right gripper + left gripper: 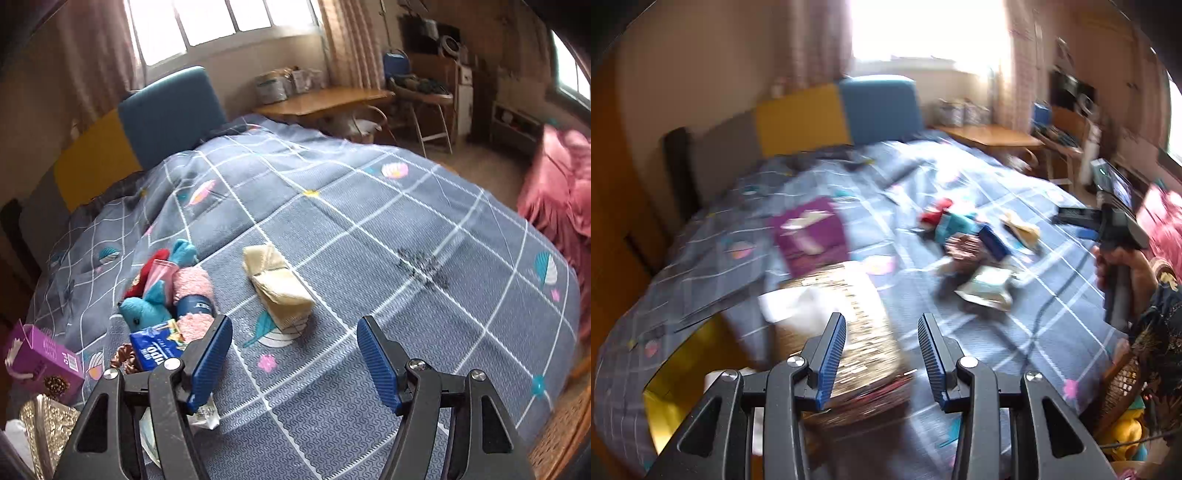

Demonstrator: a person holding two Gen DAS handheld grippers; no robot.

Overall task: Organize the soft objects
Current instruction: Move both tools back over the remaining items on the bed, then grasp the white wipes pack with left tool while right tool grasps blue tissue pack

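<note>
Soft things lie heaped on the grey checked bedspread [369, 236]: blue plush toy [146, 312], pink fuzzy roll [192, 284], red plush [149, 266], blue tissue pack [157, 349]; folded cream cloth [280, 284] just beside. Gold glitter box [846, 317] holds white tissue [798, 302]; purple carton [40, 356] is open-topped. Left gripper [882, 354] and right gripper [293, 363]: jaws apart, holding nothing.

Matt cloth quilt [369, 229]; glittery, perhaps foil, box [849, 317].
</note>
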